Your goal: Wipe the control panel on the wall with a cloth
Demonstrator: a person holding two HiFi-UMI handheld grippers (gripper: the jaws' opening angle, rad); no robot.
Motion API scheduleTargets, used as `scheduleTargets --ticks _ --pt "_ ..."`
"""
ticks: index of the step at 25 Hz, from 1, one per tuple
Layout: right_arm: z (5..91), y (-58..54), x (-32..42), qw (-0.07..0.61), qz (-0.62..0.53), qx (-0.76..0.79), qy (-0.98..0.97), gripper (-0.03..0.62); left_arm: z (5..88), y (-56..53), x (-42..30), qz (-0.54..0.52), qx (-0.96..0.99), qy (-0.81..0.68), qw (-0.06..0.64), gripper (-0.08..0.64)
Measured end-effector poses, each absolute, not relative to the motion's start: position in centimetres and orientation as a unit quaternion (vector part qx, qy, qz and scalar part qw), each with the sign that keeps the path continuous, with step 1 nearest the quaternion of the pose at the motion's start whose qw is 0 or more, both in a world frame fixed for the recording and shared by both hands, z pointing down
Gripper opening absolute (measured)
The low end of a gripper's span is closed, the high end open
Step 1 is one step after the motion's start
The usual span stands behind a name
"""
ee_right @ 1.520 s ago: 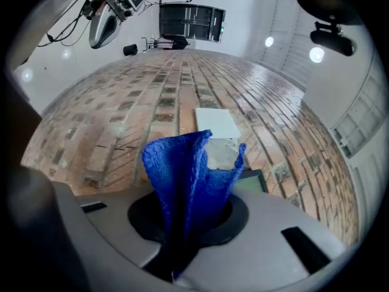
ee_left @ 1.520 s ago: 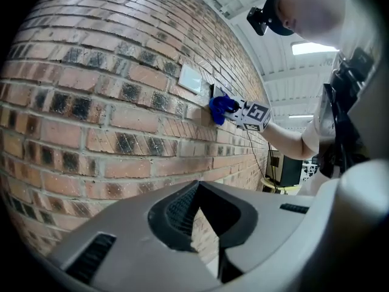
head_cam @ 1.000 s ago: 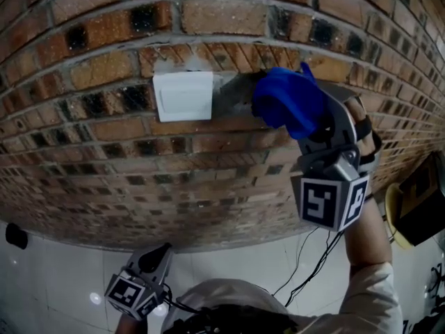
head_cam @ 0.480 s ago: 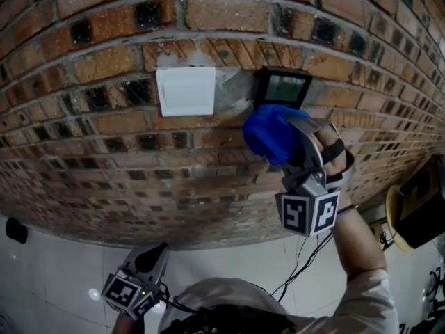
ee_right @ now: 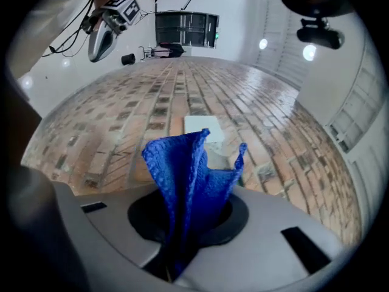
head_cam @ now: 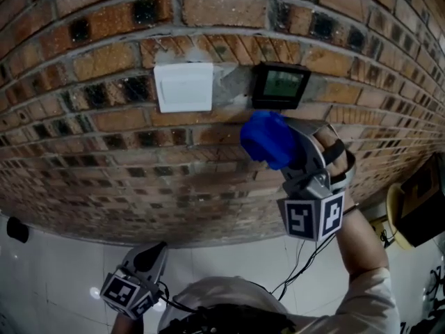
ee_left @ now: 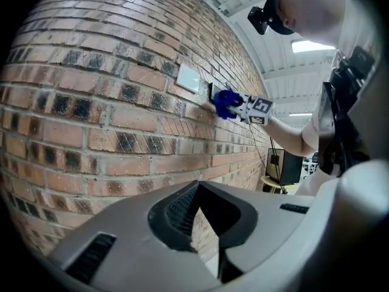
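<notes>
**Cloth just under the panel, right hand-held gripper clamped on it**

The control panel [head_cam: 281, 85], a small dark unit w/ a greenish screen, sat on the brick wall [head_cam: 104, 158]. Its face was uncovered. A white switch plate [head_cam: 183, 87] sat just to its left at the same height, w/ a grey mortar patch between the two.

The blue cloth [head_cam: 268, 138] was bunched just below the panel's lower-left corner, close to the bricks. Whether it touched the wall couldn't be told from the head view. In the left gripper view it showed as a blue lump at the wall, right beside the panel.

The right hand-held gripper [ee_right: 182, 236] had its jaws pressed onto the cloth, pinching it. The fabric stood up out of the jaws in two folded peaks, w/ the switch plate behind them in the right gripper view. The person's right hand [head_cam: 336, 157] gripped the tool from behind, arm raised toward the wall.

The left hand-held gripper [ee_left: 206, 224] hung low, well apart from the panel and near the bottom of the wall over the white tiled floor [head_cam: 55, 270]. Its jaws met at the tips w/ nothing between them; only bricks showed beyond.

Thin cables [head_cam: 306, 256] trailed down below the right arm. A black box [head_cam: 421, 200] stood at the far right edge.
</notes>
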State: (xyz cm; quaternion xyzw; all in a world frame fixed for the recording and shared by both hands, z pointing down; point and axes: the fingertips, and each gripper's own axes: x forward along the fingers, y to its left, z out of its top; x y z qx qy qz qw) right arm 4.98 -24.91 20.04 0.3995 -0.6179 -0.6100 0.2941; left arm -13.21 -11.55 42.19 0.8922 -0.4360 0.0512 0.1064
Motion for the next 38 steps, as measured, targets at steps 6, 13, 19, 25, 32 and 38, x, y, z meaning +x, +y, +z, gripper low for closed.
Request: scheduleTargets --ticks 6,13,19,25,32,38 --pt "10.8 -24.6 6.2 0.241 -0.647 0.453 -0.564 0.086 42.2 -11.6 -12.7 0.049 0.895 -0.431 0.101 0.003" --pt "12.5 -26.2 6.7 0.274 -0.653 0.447 -0.546 0.086 42.0 -11.7 -12.5 0.044 0.894 -0.435 0.102 0.003" --pt "16.8 -26.5 6.8 0.288 -0.641 0.434 -0.563 0.087 42.1 -11.8 -12.1 0.050 0.895 -0.433 0.098 0.003" --pt "21.0 -26.8 6.4 0.303 -0.629 0.416 -0.583 0.087 42.3 -11.5 -11.9 0.055 0.895 -0.432 0.099 0.003" --pt "23.8 -27.2 6.3 0.327 -0.611 0.390 -0.606 0.087 42.4 -11.3 -12.1 0.054 0.893 -0.435 0.102 0.003" --pt "14.6 -23.9 5.4 0.254 -0.663 0.413 -0.571 0.087 42.4 -11.3 -12.1 0.049 0.894 -0.434 0.102 0.003"
